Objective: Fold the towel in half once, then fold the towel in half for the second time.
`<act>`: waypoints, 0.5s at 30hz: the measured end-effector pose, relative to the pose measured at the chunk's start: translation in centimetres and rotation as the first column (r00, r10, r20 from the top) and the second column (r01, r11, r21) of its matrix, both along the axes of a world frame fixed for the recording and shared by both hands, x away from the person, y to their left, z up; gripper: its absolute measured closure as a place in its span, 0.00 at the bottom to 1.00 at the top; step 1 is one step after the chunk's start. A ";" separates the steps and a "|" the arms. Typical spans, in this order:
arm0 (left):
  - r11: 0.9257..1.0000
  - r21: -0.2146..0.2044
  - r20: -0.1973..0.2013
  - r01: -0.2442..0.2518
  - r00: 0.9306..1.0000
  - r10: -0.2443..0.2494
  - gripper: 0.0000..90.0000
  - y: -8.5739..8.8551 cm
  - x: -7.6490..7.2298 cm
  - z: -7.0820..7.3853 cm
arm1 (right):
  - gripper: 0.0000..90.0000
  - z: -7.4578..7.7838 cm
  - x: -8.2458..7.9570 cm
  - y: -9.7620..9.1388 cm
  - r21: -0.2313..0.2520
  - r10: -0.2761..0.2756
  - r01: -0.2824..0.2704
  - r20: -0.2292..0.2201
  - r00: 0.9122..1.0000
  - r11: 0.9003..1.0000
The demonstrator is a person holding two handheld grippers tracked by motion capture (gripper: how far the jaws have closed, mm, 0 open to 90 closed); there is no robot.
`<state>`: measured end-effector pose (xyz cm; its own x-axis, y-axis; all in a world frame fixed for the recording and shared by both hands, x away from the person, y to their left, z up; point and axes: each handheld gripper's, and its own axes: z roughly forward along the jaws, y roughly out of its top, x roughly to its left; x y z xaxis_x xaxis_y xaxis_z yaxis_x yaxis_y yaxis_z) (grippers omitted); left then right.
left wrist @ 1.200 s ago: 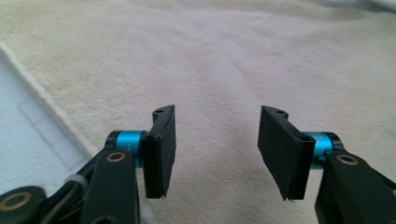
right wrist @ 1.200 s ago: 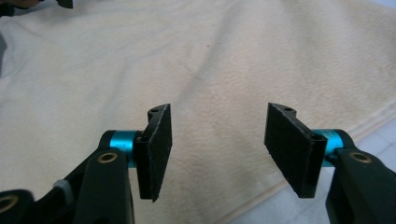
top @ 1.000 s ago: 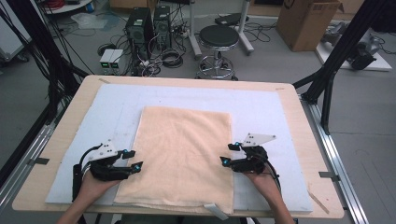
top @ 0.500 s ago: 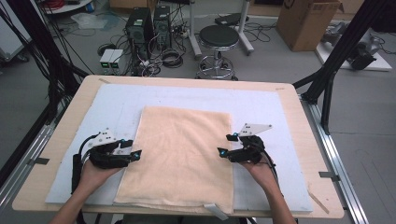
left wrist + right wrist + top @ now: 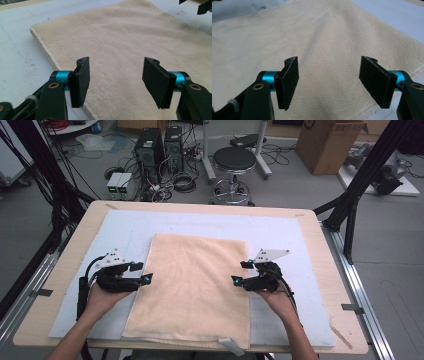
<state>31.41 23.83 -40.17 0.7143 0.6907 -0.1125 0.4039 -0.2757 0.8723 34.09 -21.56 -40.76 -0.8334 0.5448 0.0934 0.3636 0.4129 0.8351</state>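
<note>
We see a folded cream towel (image 5: 192, 287) lying flat at mid-frame on the surface (image 5: 310, 227). Our left gripper (image 5: 145, 274) at its left edge and right gripper (image 5: 239, 272) at its right edge both have their fingers released, nothing between them, having just been opening.

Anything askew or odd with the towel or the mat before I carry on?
Little stands out. The cream towel lies flat and folded on the pale blue mat, slightly skewed to the mat's edges. A white tag sticks out at its near corner. Left gripper and right gripper are open at its sides.
</note>
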 end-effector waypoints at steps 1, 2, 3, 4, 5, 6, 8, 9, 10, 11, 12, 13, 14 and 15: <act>1.000 0.004 -0.002 0.000 1.000 0.000 0.44 0.1 0.2 0.0 | 0.35 0.0 0.1 0.0 -0.002 0.000 0.000 0.004 1.000 1.000; 1.000 0.005 -0.006 -0.002 1.000 0.002 0.44 0.1 0.4 0.0 | 0.35 0.0 0.2 0.0 -0.005 0.003 -0.003 0.003 1.000 1.000; 1.000 0.005 -0.008 -0.007 1.000 0.007 0.44 0.1 0.7 0.1 | 0.35 0.0 0.3 0.0 -0.011 0.001 -0.001 0.004 1.000 1.000; 1.000 -0.007 -0.015 -0.014 1.000 0.014 0.44 0.1 0.9 0.1 | 0.35 0.1 0.4 0.0 -0.013 -0.002 0.002 0.001 1.000 1.000; 1.000 -0.007 -0.014 -0.018 1.000 0.018 0.44 0.1 1.2 0.2 | 0.35 0.2 0.5 0.0 -0.012 -0.005 0.005 0.003 1.000 1.000; 1.000 -0.004 -0.015 -0.014 1.000 0.014 0.45 0.2 1.5 0.3 | 0.35 0.4 0.8 0.0 -0.011 -0.003 0.003 0.010 1.000 1.000; 1.000 -0.013 -0.011 -0.012 1.000 0.012 0.46 0.2 2.1 0.7 | 0.35 0.7 1.2 0.1 -0.016 -0.010 0.010 0.009 1.000 1.000; 1.000 -0.010 -0.010 -0.014 1.000 0.014 0.48 0.2 2.4 0.9 | 0.35 0.8 1.5 0.1 -0.018 -0.012 0.013 0.015 1.000 1.000; 1.000 -0.015 -0.008 -0.024 1.000 0.024 0.48 0.2 2.7 1.1 | 0.35 1.0 1.7 0.2 -0.018 -0.018 0.018 0.022 1.000 1.000; 0.999 -0.019 -0.007 -0.027 1.000 0.026 0.48 0.3 3.2 1.2 | 0.35 1.2 2.0 0.2 -0.018 -0.022 0.022 0.016 1.000 1.000; 0.999 -0.017 -0.011 -0.036 0.999 0.036 0.48 0.3 3.6 1.4 | 0.35 1.3 2.4 0.2 -0.015 -0.028 0.028 0.017 0.999 0.999; 0.999 -0.020 -0.017 -0.044 0.999 0.043 0.48 0.3 4.0 1.5 | 0.35 1.4 2.7 0.3 -0.019 -0.031 0.032 0.020 0.999 0.999; 0.998 -0.020 -0.016 -0.052 0.999 0.051 0.48 0.3 4.4 1.6 | 0.35 1.5 3.1 0.3 -0.018 -0.035 0.036 0.021 0.999 0.999; 0.998 -0.018 -0.018 -0.058 0.998 0.058 0.48 0.3 4.8 1.7 | 0.35 1.5 3.4 0.3 -0.014 -0.041 0.042 0.022 0.999 0.999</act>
<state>36.23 24.13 -38.46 0.6708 0.7287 -0.1379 0.4343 -0.2353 0.8695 37.52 -21.31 -39.26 -0.8118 0.5800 0.0674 0.3624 0.4100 0.8370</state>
